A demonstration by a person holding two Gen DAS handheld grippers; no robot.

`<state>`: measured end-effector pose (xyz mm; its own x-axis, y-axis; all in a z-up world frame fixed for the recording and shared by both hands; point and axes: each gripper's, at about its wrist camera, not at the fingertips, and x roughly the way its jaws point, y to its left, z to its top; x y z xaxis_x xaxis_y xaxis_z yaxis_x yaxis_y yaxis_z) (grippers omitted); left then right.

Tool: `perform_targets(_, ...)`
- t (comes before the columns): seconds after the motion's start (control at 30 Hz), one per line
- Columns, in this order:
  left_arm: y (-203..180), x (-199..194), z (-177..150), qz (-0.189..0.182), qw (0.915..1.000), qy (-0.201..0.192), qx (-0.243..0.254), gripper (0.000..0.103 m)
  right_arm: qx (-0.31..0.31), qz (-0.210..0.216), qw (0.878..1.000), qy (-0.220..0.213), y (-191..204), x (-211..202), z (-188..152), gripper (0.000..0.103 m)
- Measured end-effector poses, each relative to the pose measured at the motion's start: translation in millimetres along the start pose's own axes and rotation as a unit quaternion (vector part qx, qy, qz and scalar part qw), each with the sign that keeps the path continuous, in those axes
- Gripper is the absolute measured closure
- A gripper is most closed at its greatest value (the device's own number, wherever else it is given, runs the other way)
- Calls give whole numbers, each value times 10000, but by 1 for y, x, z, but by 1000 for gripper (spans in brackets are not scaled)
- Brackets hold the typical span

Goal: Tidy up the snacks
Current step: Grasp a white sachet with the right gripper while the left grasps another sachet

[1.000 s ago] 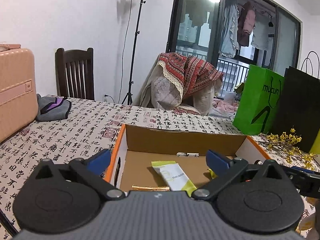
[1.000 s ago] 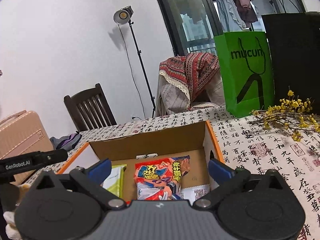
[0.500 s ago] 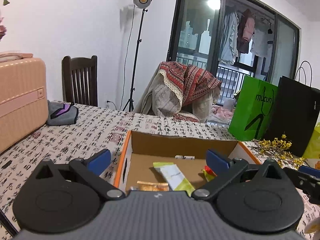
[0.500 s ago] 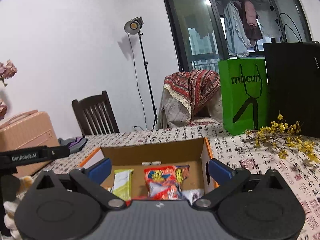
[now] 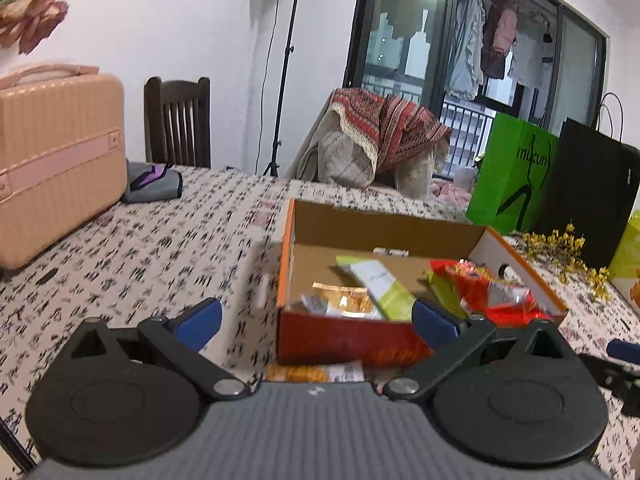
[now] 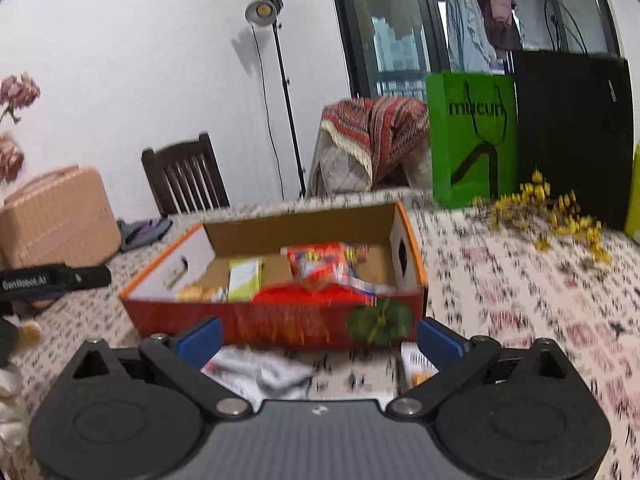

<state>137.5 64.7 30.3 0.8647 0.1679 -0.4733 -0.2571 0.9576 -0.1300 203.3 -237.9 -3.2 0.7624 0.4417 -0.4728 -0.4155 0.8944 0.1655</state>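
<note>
Both grippers have drawn back from the cardboard box [image 5: 348, 336] since a half-second ago, so its red front wall now shows in both wrist views, where before only the inside was in sight. Nearest the left gripper [image 5: 316, 320], released with its blue fingers [image 5: 198, 322] spread wide and nothing between them, an orange snack packet [image 5: 312, 372] lies on the bench [image 5: 140, 256] just in front of the box. Before the right gripper [image 6: 320, 338], likewise spread and empty, a white wrapper [image 6: 260, 368] and a small orange-and-white packet [image 6: 414, 364] lie on the bench, blurred. Inside the box sit a yellow-green packet [image 5: 384, 284], a gold-foil packet [image 5: 344, 298] beside it, and a red snack bag [image 6: 324, 264] toward the right wall. Beyond the box, yellow dried flowers [image 6: 560, 212] sprawl near a green paper bag [image 6: 472, 136] and a black paper bag [image 6: 572, 132]. At far left stands a pink suitcase [image 5: 56, 156], a grey pouch [image 5: 154, 180] beside it, with a dark wooden chair [image 5: 178, 120] and a lamp stand [image 5: 290, 40] behind.
</note>
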Motion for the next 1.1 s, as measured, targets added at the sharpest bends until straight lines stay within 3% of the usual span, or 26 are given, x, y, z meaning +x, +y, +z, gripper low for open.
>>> perform_targets(0.27, 10, -4, -25, 54, 9995, 301, 83, 0, 81, -189, 9983, 545, -6, 12, -33, 15)
perform_targets(0.43, 15, -2, -34, 76, 9989, 460, 70, 0, 227, -182, 9969, 731, -12, 22, -41, 43)
perform_targets(0.63, 15, -3, -37, 20, 9989, 466, 47, 0, 315, -86, 9969, 719, -14, 24, -44, 58)
perform_targets(0.93, 15, 9, -51, 84, 9956, 937, 39, 0, 307, -9, 9992, 272, -16, 4, -40, 61)
perform_targets(1.1, 7, 8, -65, 161, 9910, 1283, 346, 0, 221, 61, 9997, -28, -11, -7, -36, 61)
